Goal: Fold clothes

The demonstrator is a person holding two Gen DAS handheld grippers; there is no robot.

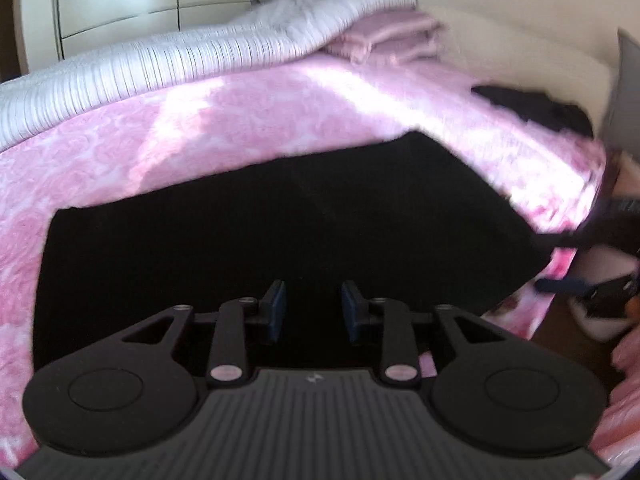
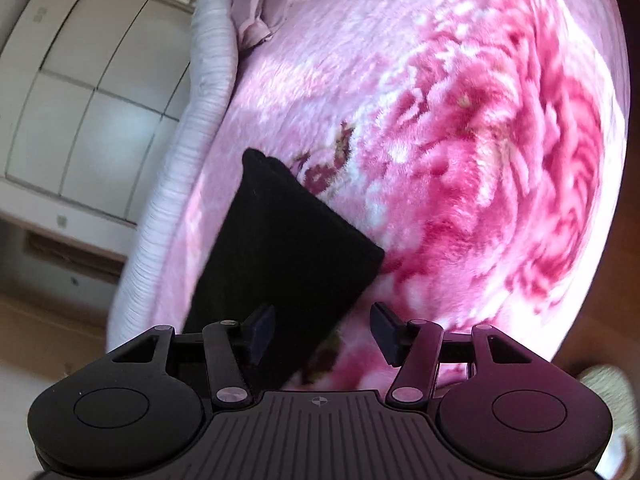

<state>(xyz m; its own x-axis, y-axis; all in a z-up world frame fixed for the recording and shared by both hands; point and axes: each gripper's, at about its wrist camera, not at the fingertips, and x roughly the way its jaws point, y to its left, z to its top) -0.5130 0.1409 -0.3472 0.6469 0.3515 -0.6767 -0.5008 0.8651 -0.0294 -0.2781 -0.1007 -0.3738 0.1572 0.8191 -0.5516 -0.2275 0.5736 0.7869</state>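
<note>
A black garment [image 1: 280, 232] lies flat in a folded rectangle on the pink flowered blanket [image 1: 132, 148]. My left gripper [image 1: 313, 310] hovers over its near edge, open, nothing between the pads. In the right wrist view the same black garment [image 2: 280, 248] shows as a narrow folded slab, and my right gripper [image 2: 324, 334] stands open at its near end, the left pad [image 2: 262, 332] over the cloth and the right pad over the blanket. The right gripper [image 1: 592, 264] also appears blurred at the garment's right edge in the left wrist view.
A white ribbed quilt [image 1: 140, 64] and folded pale pink cloths [image 1: 384, 36] lie at the far side of the bed. Another dark garment [image 1: 532, 108] sits at the far right. White cupboard doors [image 2: 80, 92] stand beyond the bed; wooden floor [image 2: 48, 320] lies below.
</note>
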